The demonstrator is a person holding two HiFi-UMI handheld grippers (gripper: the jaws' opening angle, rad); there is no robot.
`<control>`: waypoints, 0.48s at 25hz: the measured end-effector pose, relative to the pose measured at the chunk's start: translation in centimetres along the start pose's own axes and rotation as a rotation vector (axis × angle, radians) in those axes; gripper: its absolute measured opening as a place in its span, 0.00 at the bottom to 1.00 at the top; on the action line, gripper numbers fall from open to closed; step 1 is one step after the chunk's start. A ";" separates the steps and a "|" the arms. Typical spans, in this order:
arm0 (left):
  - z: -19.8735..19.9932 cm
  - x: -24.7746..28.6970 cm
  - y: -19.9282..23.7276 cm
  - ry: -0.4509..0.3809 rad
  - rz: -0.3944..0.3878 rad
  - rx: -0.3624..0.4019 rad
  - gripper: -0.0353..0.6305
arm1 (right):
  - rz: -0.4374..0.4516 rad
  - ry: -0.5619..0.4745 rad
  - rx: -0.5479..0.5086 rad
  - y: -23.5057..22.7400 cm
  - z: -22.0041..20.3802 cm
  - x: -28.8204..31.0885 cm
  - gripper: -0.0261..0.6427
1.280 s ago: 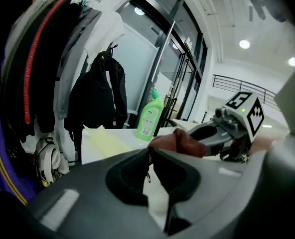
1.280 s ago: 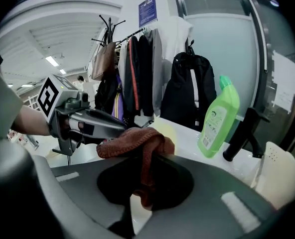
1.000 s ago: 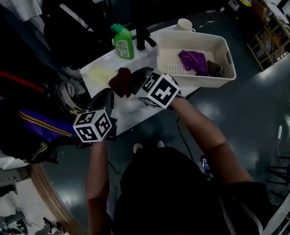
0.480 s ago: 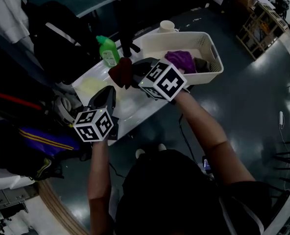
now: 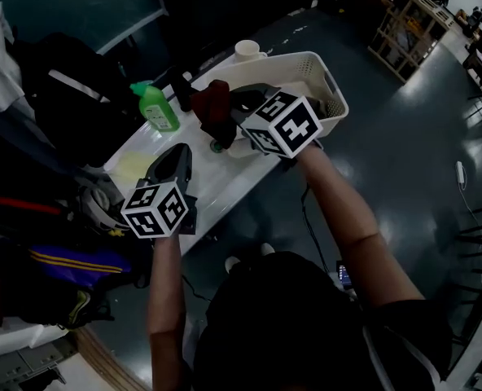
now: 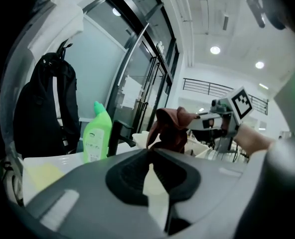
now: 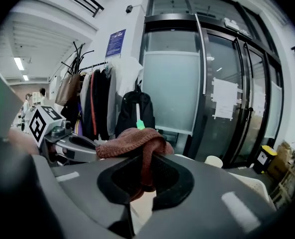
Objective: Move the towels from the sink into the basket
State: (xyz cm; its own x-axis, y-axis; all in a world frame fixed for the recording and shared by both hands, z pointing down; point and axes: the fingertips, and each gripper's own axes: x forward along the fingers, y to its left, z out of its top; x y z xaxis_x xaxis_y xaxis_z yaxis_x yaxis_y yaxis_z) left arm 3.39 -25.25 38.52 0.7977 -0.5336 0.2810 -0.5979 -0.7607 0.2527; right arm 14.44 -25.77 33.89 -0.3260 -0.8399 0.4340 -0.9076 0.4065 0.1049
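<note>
While the left gripper hangs at lower left of the head view, its jaws are all but together, with nothing between them. In the left gripper view only a thin slit shows between the pads. The right gripper sits at upper centre of the head view, closed on a dark red towel. In the right gripper view the towel bunches over the jaw tips and a fold of it runs down between them. The towel is held up off the white counter, at the left end of the basket; whether it is over the rim cannot be told. A green bottle stands on the counter to the left of the towel. A cup stands beside the basket's far edge, and a yellow cloth lies flat near the counter's left end.
</note>
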 end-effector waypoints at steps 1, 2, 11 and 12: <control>0.0 0.4 -0.3 0.003 -0.009 0.001 0.09 | -0.014 0.002 0.007 -0.6 -0.3 -0.3 0.09; 0.0 0.8 -0.5 0.005 -0.018 0.003 0.09 | -0.028 0.005 0.013 -1.2 -0.5 -0.6 0.09; 0.2 4.5 -3.5 0.036 -0.107 0.034 0.09 | -0.156 0.041 0.071 -5.6 -3.9 -2.8 0.09; 0.2 4.9 -3.9 0.040 -0.118 0.038 0.09 | -0.167 0.046 0.079 -6.1 -4.3 -3.1 0.09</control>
State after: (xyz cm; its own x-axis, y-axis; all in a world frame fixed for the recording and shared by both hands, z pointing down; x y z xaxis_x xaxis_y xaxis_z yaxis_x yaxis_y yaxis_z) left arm 9.62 -25.00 38.71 0.8581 -0.4248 0.2886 -0.4960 -0.8312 0.2512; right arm 22.10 -24.13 35.73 -0.1588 -0.8753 0.4568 -0.9666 0.2320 0.1085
